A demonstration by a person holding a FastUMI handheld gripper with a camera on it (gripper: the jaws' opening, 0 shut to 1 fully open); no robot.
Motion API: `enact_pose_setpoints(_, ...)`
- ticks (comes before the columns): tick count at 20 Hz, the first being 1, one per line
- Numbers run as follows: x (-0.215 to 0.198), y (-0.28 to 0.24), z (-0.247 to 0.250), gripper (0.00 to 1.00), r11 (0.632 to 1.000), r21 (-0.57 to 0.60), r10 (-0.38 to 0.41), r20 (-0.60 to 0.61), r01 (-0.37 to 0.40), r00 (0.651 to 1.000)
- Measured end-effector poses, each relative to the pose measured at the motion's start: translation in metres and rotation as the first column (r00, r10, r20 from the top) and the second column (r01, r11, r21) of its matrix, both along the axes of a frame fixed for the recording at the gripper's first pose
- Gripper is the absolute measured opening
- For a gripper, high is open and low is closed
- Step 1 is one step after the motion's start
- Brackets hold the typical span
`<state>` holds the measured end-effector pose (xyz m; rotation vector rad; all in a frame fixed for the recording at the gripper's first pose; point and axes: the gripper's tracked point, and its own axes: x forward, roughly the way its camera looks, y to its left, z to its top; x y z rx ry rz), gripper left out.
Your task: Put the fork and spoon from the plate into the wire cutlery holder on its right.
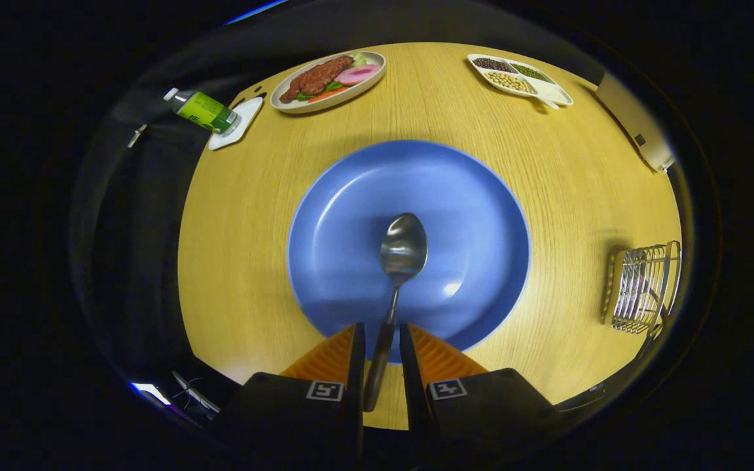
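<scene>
tool clamped on spoon handle | bowl points straight ahead over blue plate

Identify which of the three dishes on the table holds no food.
The blue plate just ahead of the claw, under the spoon. The oval plate carries meat and vegetables; the divided dish holds beans.
</scene>
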<state>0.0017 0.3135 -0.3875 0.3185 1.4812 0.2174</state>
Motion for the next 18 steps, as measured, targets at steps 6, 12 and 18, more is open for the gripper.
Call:
enact_pose_setpoints(6, 0.001, -0.008, -0.003, 0.07, 1.0, -0.004, 0.03, 0.004, -0.03, 1.0)
enact_pose_setpoints(12, 0.006, -0.045, 0.056, 0.07, 0.994, 0.097, 0.034, 0.086, -0.043, 0.996)
enact_pose_setpoints(18, 0.009, -0.146, 0.138, 0.07, 0.993, 0.062, 0.091, 0.191, -0.104, 0.977)
